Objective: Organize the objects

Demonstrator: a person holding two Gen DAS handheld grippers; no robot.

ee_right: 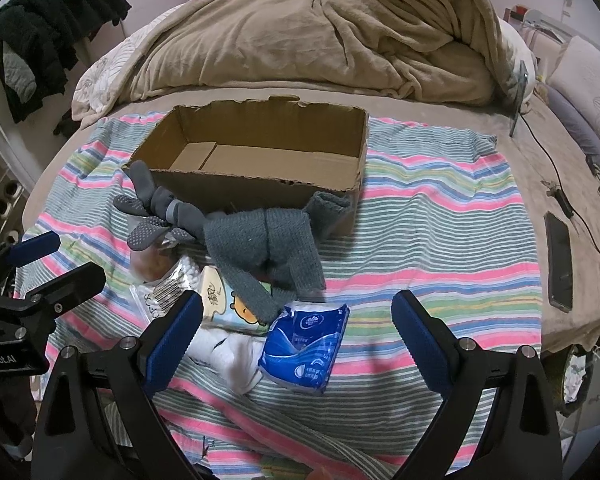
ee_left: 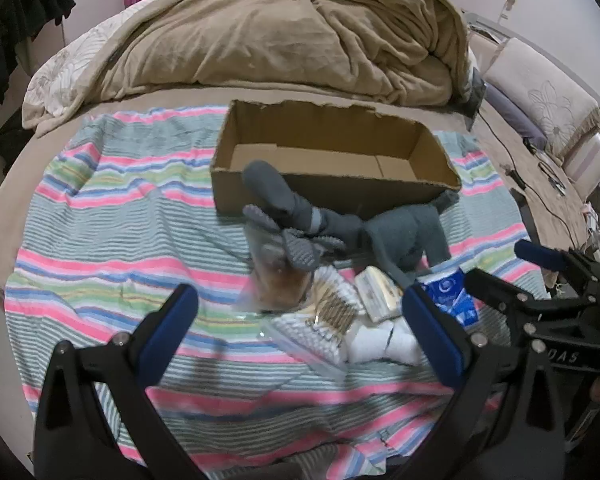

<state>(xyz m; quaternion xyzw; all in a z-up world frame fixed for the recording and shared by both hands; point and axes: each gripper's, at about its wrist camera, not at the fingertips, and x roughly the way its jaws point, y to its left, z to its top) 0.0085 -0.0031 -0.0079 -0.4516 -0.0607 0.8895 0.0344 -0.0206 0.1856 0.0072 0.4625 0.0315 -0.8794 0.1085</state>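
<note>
An empty open cardboard box [ee_left: 332,160] [ee_right: 260,160] stands on a striped towel on the bed. In front of it lies a pile: grey grip socks [ee_left: 296,232] [ee_right: 156,216], a grey knit cloth [ee_left: 408,232] [ee_right: 268,244], a blue tissue pack [ee_right: 304,344] [ee_left: 452,296], a cartoon tissue pack [ee_right: 224,304], white socks [ee_right: 232,352] [ee_left: 384,344], a bag of cotton swabs [ee_left: 324,316] and a clear bag with something brown [ee_left: 276,280]. My left gripper [ee_left: 300,328] is open just above the pile's near side. My right gripper [ee_right: 296,332] is open around the blue pack.
A crumpled tan duvet [ee_left: 280,36] fills the far bed. A dark phone [ee_right: 560,264] and cables [ee_right: 556,188] lie on the right. Pillows [ee_left: 540,100] are at the far right. Dark clothes [ee_right: 56,28] hang at the left.
</note>
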